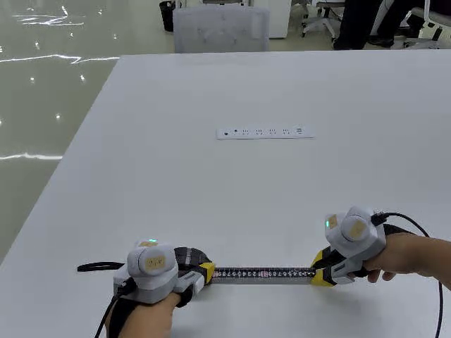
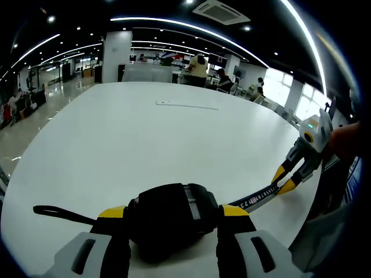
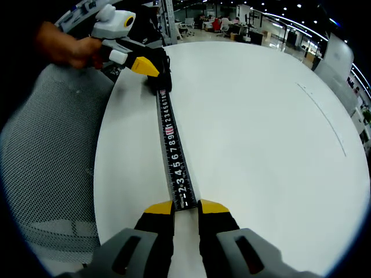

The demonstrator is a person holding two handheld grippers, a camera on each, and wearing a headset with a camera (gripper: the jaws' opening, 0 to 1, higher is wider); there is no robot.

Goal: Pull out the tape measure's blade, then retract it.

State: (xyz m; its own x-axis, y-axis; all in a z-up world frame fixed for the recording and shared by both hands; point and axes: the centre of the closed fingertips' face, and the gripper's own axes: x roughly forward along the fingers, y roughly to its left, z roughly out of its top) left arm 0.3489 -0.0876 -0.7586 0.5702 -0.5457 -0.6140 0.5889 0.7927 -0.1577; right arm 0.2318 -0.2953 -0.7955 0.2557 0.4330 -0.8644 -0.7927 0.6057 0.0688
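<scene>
left hand-held gripper (image 2: 174, 212) grips tape measure (image 1: 189, 259), right hand-held gripper (image 3: 185, 207) grips blade (image 3: 172, 150)

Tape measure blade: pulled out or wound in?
Pulled out: numbered blade runs from the case in the left hand-held gripper to the right hand-held gripper.

This is an open-plan office. A long white meeting table (image 1: 176, 176) has a power strip (image 1: 265, 132) near its far edge, with a grey chair (image 1: 220, 29) beyond and swivel chairs (image 1: 320, 14) off its far right corner. A glossy floor (image 1: 49, 84), ceiling light strips (image 2: 174, 23), an air vent (image 2: 219, 10) and seated people (image 2: 199, 66) surround it.
</scene>
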